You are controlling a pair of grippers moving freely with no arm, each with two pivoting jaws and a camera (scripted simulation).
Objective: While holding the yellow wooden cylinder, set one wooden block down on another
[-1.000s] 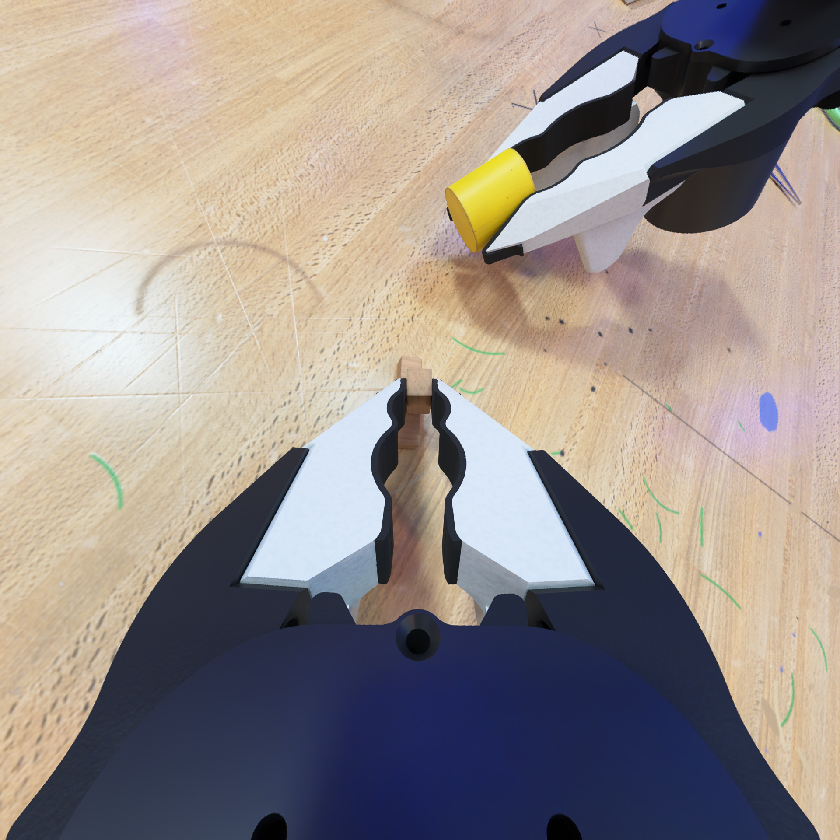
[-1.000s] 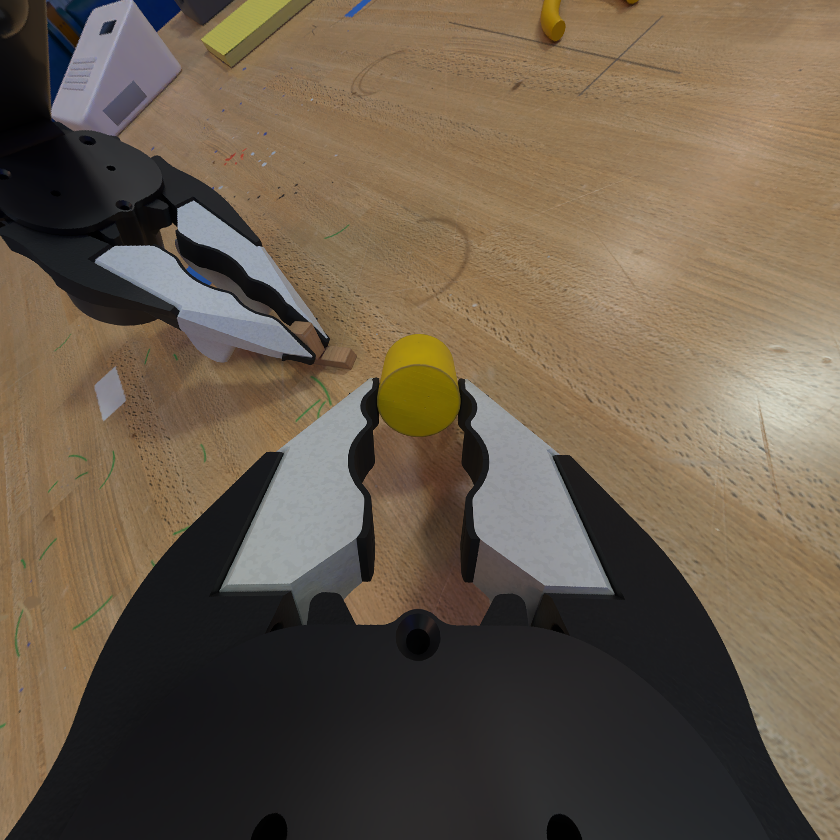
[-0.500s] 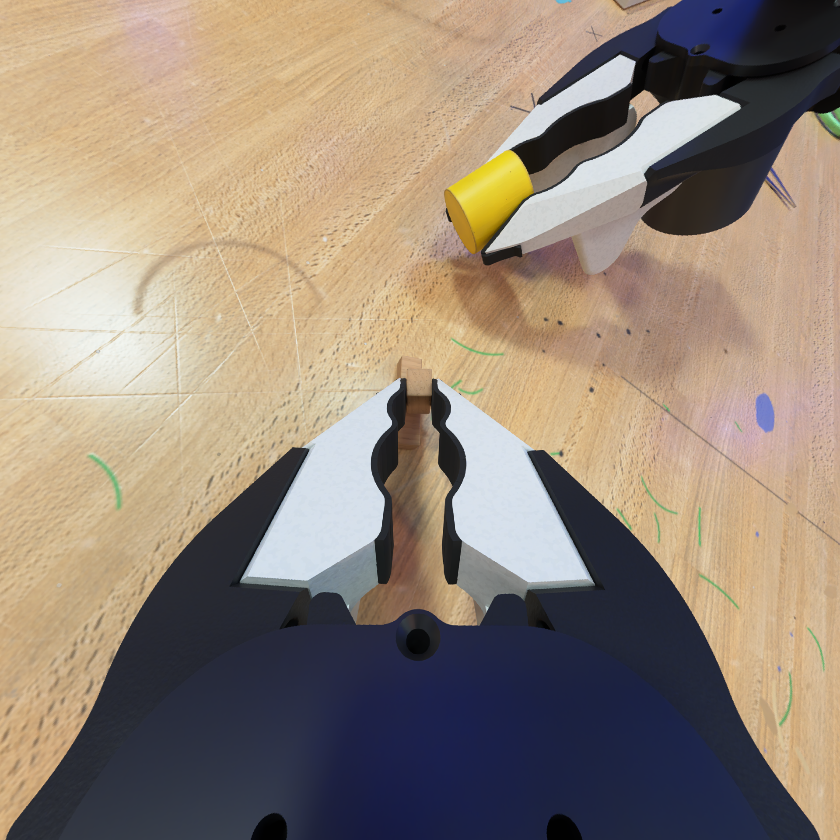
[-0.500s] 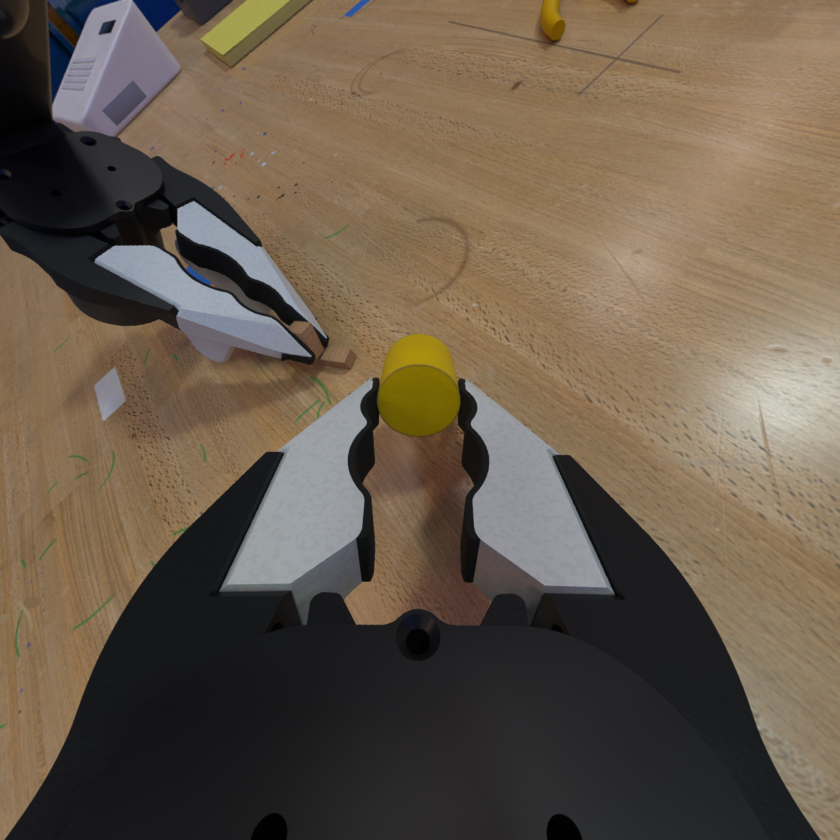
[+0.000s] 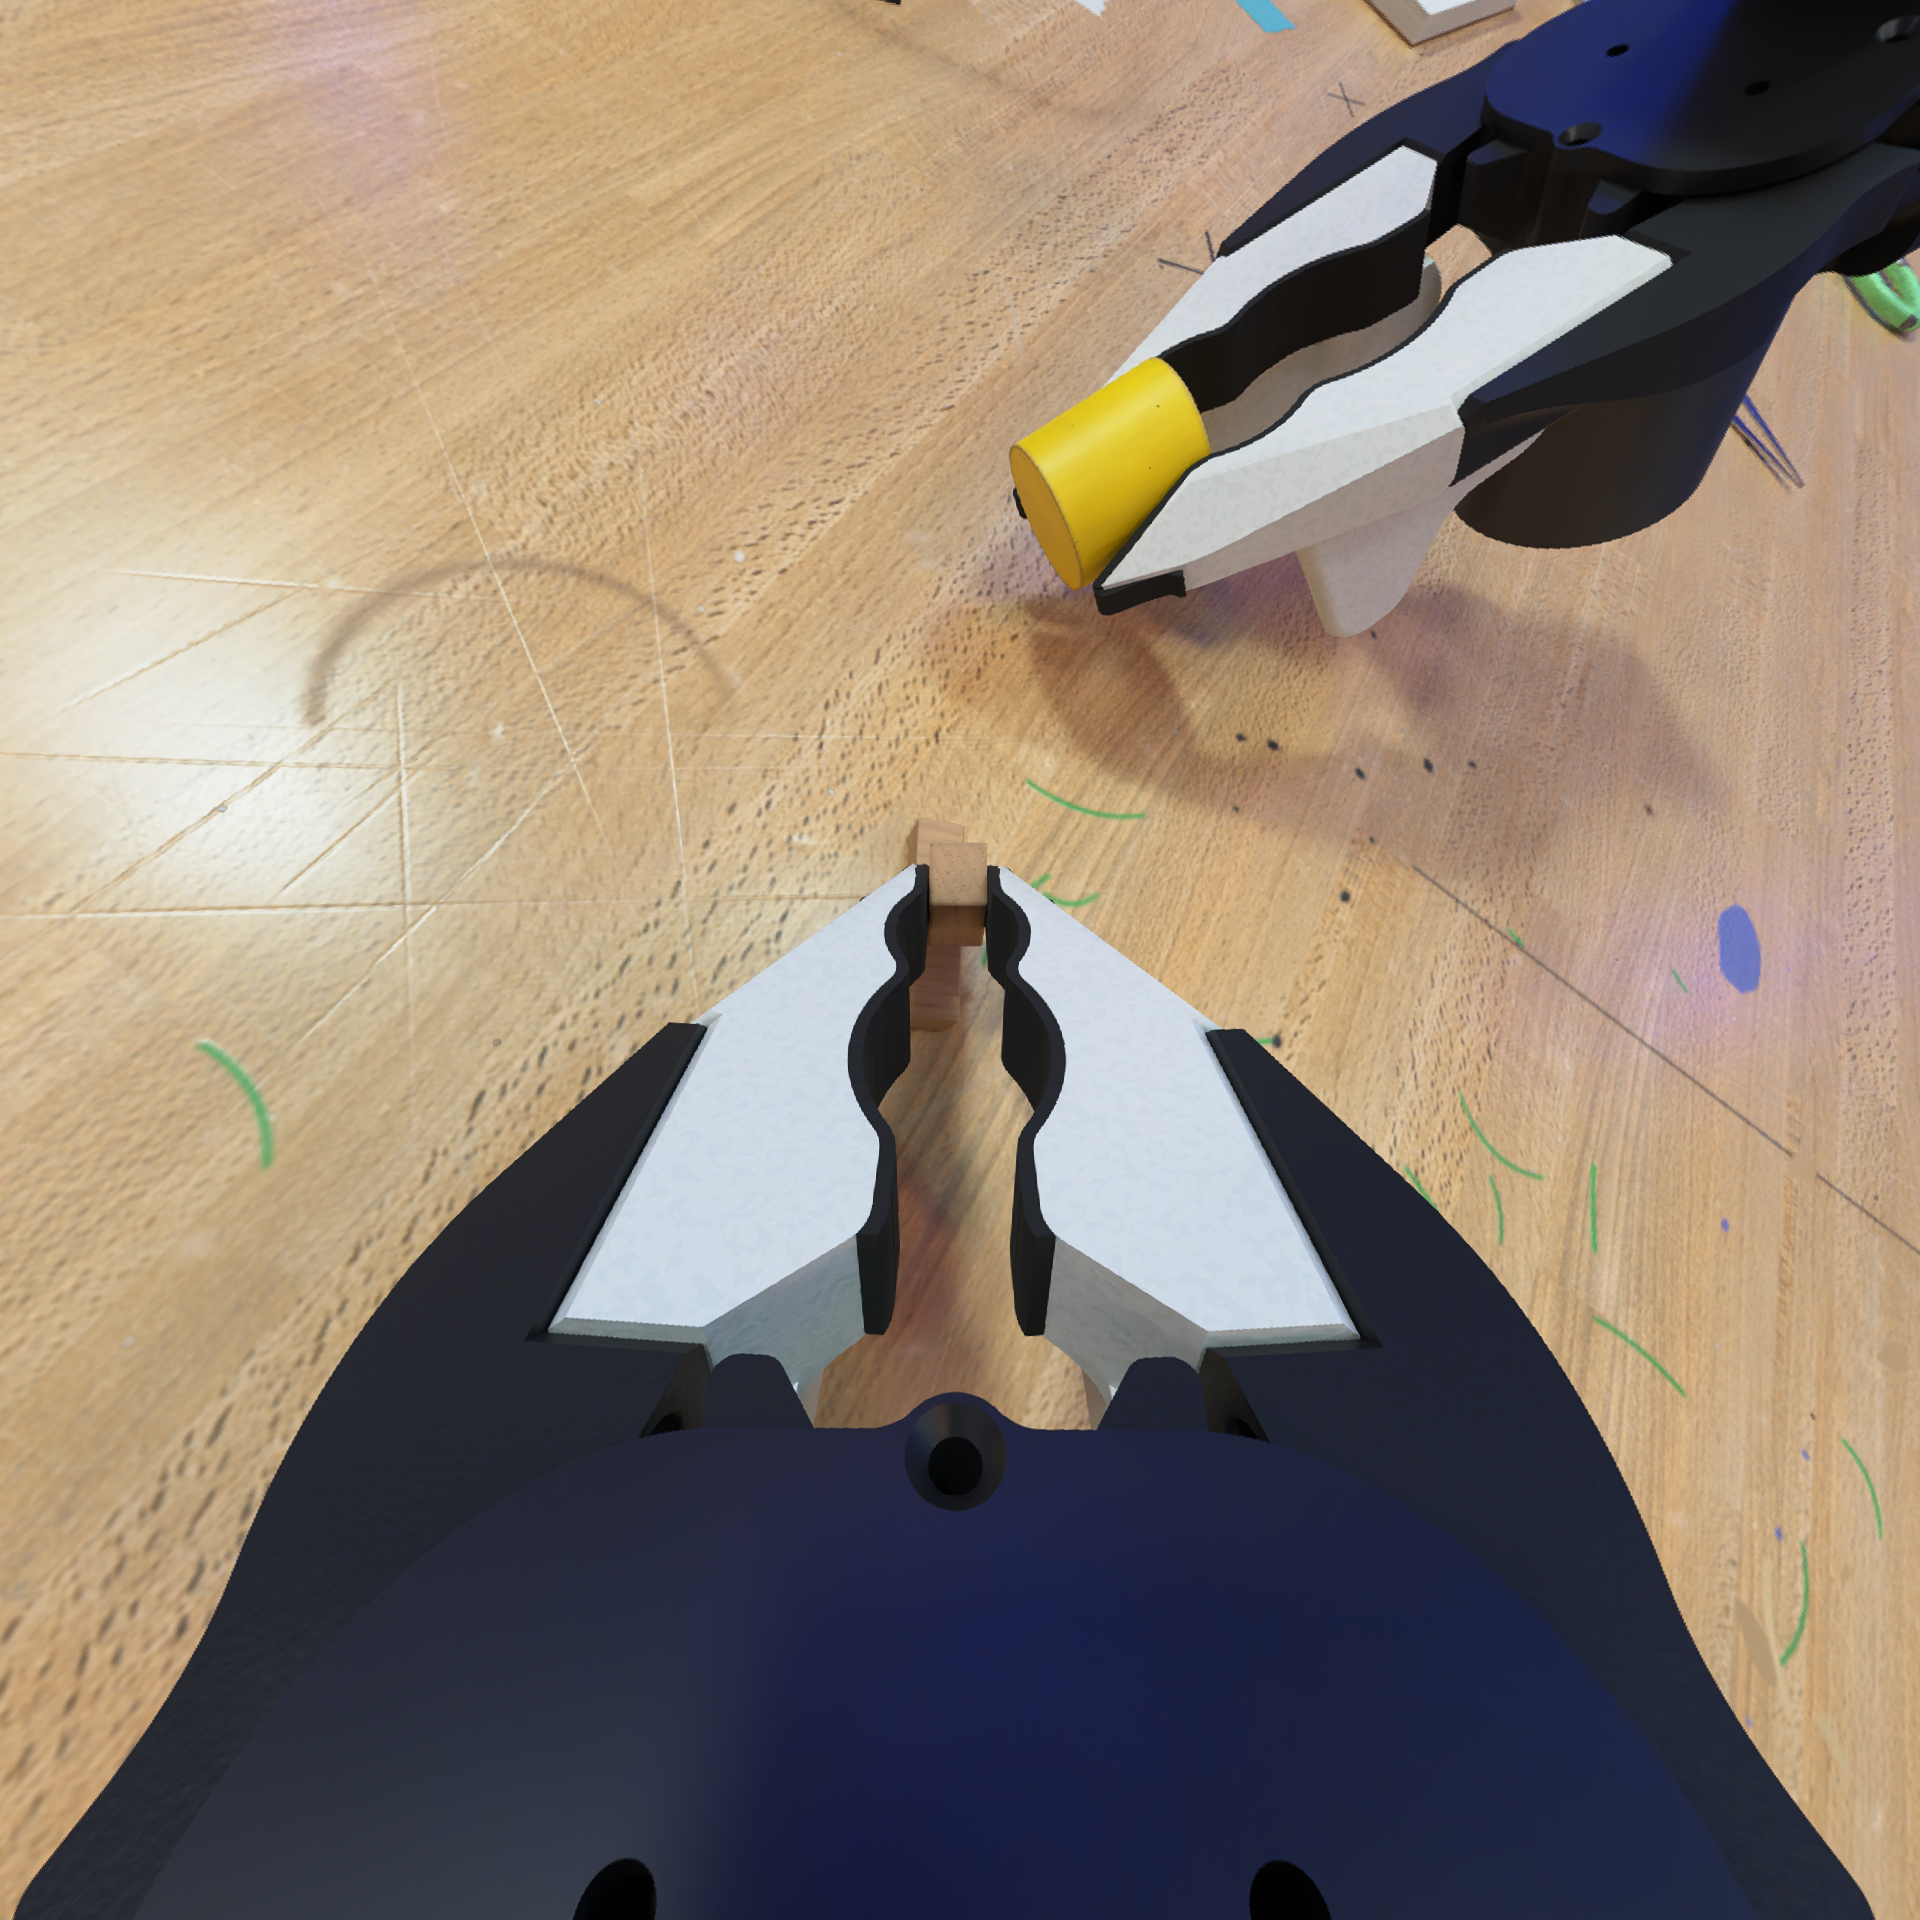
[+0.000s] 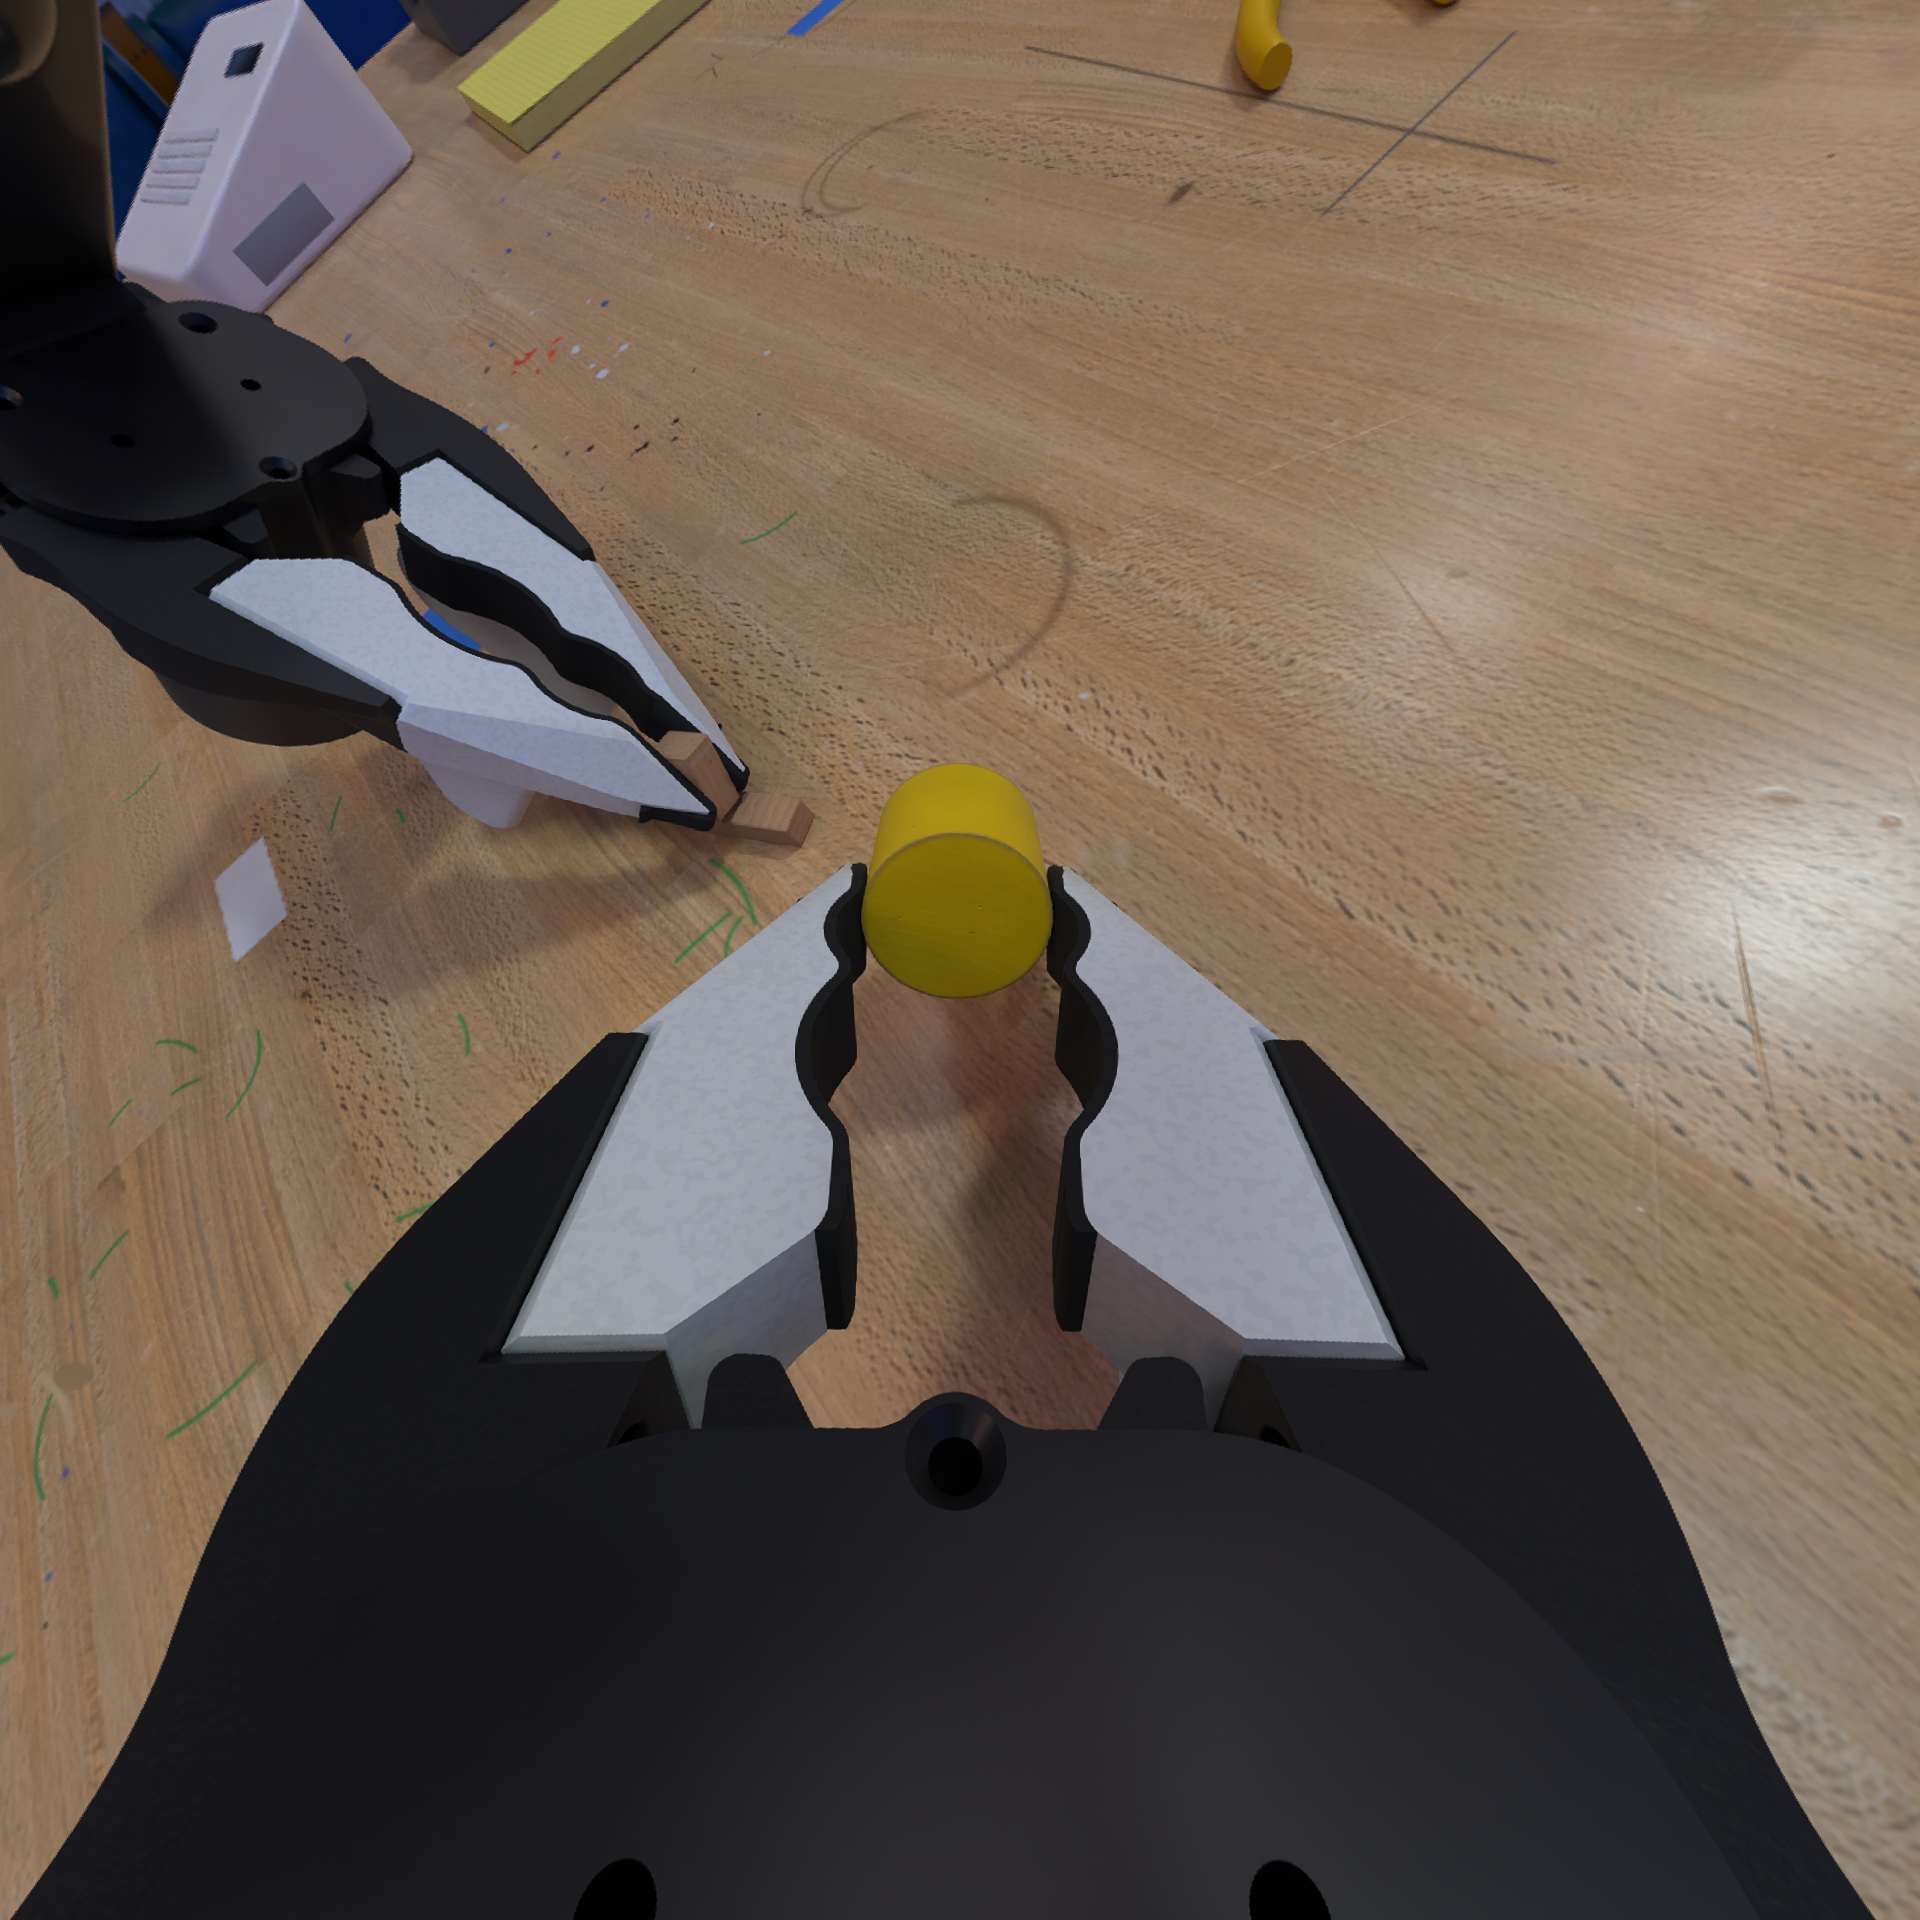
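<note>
Basically nothing being changed vs half second back. Left tongs (image 5: 954, 883) being kept nearly closed, pinching small wooden block (image 5: 957, 891) over second block (image 6: 771, 823) lying on surface (image 6: 1351, 623). Right tongs (image 6: 956, 883) being clamped on yellow cylinder (image 6: 956, 902), lifted off surface.

My view: scratched wooden tabletop (image 6: 1455, 520), green scribbles, blue spot (image 5: 1737, 945). White wedge-shaped box (image 6: 260, 166) at far left edge, yellow flat slab (image 6: 582, 62) just beside it. Curved yellow piece (image 6: 1262, 47) far off, near pencilled cross. Small white paper scrap (image 6: 249, 896) near left.
</note>
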